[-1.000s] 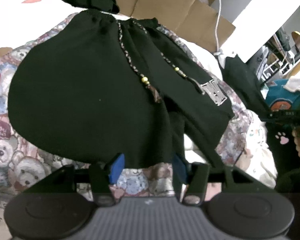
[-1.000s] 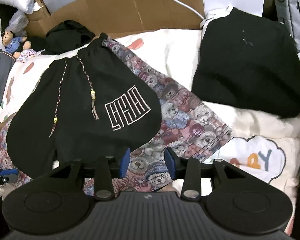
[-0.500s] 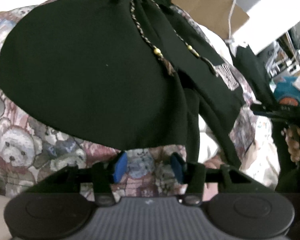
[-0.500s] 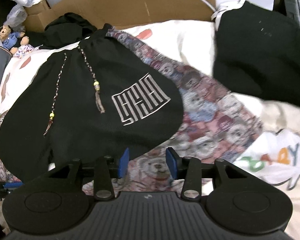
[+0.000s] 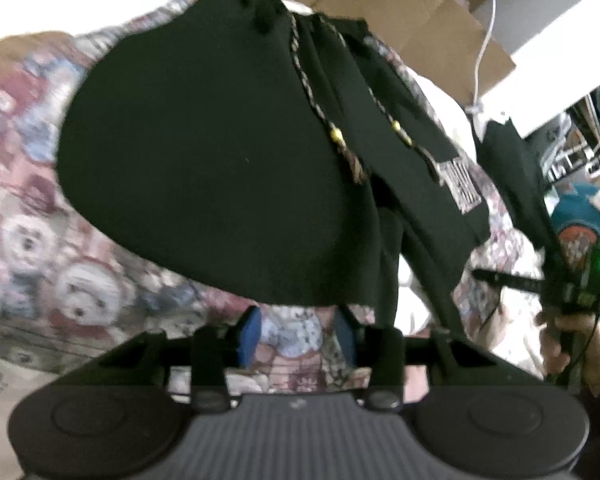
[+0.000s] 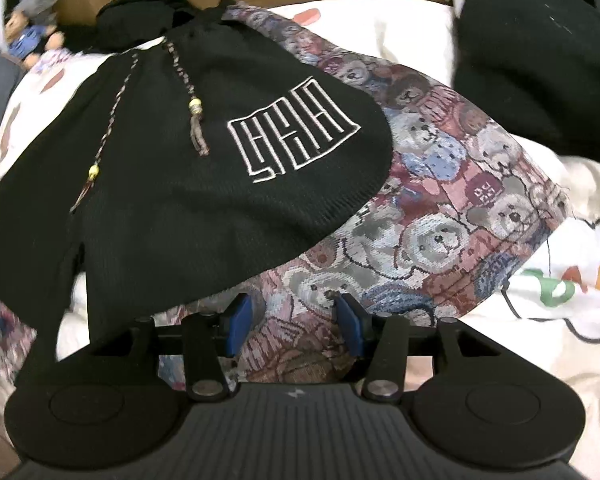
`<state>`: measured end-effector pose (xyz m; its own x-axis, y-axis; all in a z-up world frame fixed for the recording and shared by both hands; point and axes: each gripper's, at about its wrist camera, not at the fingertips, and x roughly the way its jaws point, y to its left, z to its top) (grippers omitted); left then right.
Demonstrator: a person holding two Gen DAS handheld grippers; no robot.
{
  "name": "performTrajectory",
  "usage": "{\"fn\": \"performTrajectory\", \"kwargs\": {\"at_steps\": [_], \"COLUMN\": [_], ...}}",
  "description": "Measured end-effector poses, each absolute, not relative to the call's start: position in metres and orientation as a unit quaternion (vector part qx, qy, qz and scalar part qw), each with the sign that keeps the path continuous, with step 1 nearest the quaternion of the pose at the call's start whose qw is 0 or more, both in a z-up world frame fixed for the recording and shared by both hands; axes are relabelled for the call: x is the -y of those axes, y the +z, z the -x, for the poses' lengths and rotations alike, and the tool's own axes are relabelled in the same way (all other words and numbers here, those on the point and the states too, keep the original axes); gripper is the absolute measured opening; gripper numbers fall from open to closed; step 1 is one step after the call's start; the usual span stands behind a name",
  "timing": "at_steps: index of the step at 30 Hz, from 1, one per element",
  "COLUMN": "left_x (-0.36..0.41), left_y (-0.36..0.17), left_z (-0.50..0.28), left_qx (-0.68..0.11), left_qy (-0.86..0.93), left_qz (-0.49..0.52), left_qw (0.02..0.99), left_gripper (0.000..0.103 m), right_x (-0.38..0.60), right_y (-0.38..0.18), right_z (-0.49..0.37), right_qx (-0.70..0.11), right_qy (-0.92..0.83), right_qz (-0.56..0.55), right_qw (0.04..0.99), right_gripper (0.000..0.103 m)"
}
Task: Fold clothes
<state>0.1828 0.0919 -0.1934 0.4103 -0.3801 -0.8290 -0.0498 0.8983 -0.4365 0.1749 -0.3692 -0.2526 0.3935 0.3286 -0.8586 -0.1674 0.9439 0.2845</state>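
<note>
Lying just beyond both grippers' parted fingers, the black shorts (image 6: 172, 184) go ungrasped; left fingers (image 5: 249, 334) have been narrowing.

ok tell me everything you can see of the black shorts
The black shorts lie spread flat, front up, on a teddy-bear blanket. The fabric looks finely ribbed. A white line-drawn logo sits on one leg. Two braided drawstrings run down from the gathered waistband, each ending in a yellow bead and a tassel. The legs point toward the cameras. Neither gripper touches them; both hover open just short of the hems.
</note>
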Motion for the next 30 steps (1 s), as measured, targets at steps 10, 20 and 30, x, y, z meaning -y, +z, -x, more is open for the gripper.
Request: {"fn": "performTrajectory", "kwargs": {"at_steps": [10,20,30], "left_x": [-0.165,-0.213,-0.240], "left_y": [-0.146,-0.151,-0.179], "left_z": [-0.150,-0.135,-0.116], "left_qx": [-0.458,-0.444,-0.473], "left_qy": [0.032,0.091,0.115], "left_qz": [0.221,0.223,0.209], "left_qw": [0.860,0.863,0.848], "left_gripper": [0.044,0.044,0.046], "right_x": [0.377,0.383,0.385], "right_y": [-0.230,-0.215,-0.211], "right_z": [-0.163,-0.153,-0.150], "right_qx": [-0.504,-0.480,-0.476], "right_qy": [0.175,0.166,0.154], "right_qz": [-0.120,-0.134,-0.139], "right_qw": [0.837,0.851,0.855], "right_gripper": [0.052,0.052,0.052]}}
